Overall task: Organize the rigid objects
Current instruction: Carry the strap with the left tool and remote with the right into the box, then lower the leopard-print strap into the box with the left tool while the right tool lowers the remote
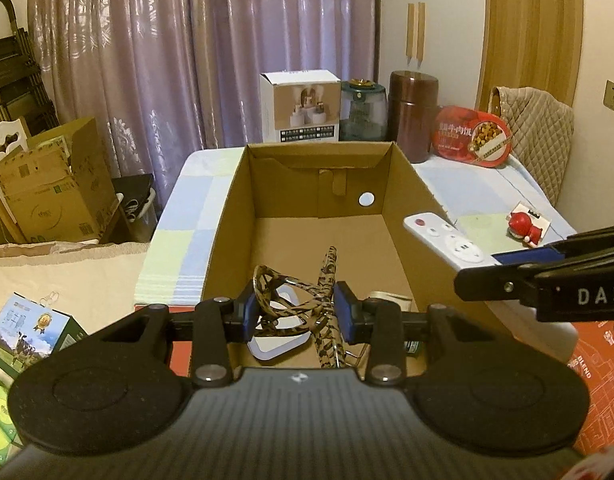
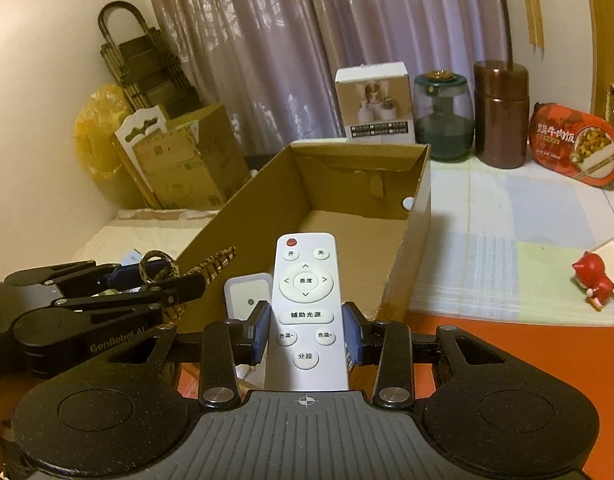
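Note:
An open cardboard box [image 1: 227, 216] [image 2: 417, 216] stands on the checked tablecloth. My left gripper [image 1: 295, 314] is shut on leopard-print glasses [image 1: 307, 300] and holds them over the box's near end; it shows at left in the right wrist view [image 2: 155, 276]. A white flat device [image 1: 277, 346] [image 2: 245, 296] lies inside the box below the glasses. My right gripper [image 2: 307, 334] is shut on a white remote control [image 2: 305, 312] near the box's near right corner; the remote also shows in the left wrist view [image 1: 443, 240], beside the box's right wall.
A red figurine [image 1: 527, 226] [image 2: 595, 280] sits on the cloth at right. At the back stand a white carton [image 1: 301, 106], a green jar [image 1: 363, 110], a brown canister [image 1: 413, 114] and a red food tub [image 1: 471, 136]. An orange box [image 2: 527, 336] lies near right.

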The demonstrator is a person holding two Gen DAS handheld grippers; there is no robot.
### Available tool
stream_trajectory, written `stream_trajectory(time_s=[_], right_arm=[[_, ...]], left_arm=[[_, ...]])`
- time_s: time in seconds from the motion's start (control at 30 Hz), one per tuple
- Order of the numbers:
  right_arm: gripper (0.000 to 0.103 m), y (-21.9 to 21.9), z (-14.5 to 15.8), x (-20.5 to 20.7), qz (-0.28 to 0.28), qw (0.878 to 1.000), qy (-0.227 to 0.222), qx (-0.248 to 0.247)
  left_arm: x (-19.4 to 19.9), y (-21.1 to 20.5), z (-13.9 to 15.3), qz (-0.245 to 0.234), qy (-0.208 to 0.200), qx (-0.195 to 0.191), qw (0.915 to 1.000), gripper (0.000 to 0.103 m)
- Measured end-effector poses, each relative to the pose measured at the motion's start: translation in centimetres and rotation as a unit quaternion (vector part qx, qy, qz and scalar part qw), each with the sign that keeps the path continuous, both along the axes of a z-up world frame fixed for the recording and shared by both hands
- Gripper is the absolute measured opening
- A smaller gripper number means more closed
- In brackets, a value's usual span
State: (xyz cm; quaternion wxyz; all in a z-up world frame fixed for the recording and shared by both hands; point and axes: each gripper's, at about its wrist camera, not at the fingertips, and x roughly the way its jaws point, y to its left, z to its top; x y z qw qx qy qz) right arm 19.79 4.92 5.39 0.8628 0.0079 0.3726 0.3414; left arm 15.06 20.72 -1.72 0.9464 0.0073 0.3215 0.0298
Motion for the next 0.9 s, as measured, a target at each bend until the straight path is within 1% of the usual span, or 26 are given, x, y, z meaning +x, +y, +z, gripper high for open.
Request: stream_trajectory(time_s=[0.33,0.83,0.9], right_arm=[[0.035,0.9,-1.1,0.6,-0.001,1.0,0.003,-0.009],[0.035,1.3,-1.3,0.6,-0.004,1.0,0.006,-0.014],[0.035,1.2,-1.4,0.7,-0.005,1.0,0.006,-0.012]], left_arm=[[0.9,0.1,-0.9,-0.005,0.01,-0.01,0.9999,0.033],[1.7,0.5,-2.3,0.0,0.024,-0.021,0.9995,0.033],[1.5,0.6,-2.2,0.001,0.019,-0.024,0.9995,0.033]])
